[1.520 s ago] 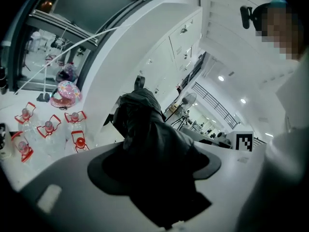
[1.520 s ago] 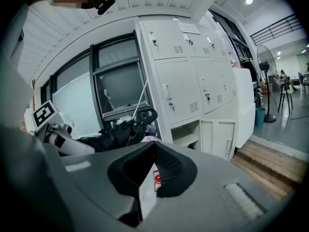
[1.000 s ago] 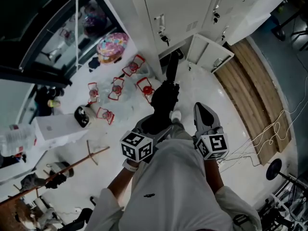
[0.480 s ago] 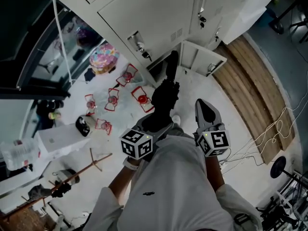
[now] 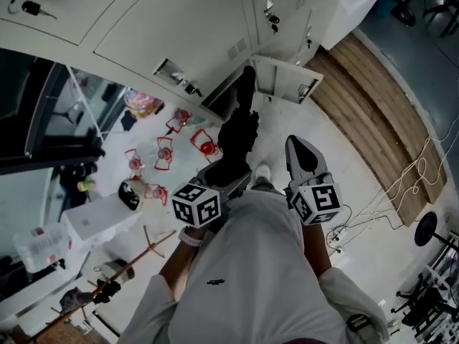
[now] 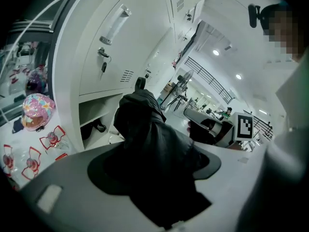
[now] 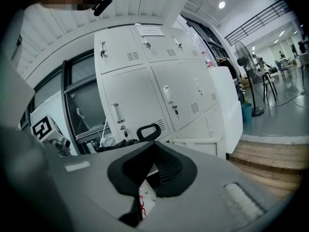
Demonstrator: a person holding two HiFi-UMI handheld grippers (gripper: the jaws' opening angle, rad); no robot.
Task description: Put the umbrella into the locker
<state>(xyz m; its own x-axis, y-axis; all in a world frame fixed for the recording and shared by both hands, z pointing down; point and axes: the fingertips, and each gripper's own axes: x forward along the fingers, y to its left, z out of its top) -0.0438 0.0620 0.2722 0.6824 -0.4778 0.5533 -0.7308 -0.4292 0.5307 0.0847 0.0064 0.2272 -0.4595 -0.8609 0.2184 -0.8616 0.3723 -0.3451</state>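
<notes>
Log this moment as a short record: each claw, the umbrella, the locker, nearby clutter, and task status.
left claw: closed on the black folded umbrella, which points toward the open locker
right claw: jaws together, nothing held
locker: bottom compartment open, door swung aside, dark item inside
floor clutter: red-framed items and a pink patterned thing beside the lockers
status: umbrella is outside the locker, not yet in
</notes>
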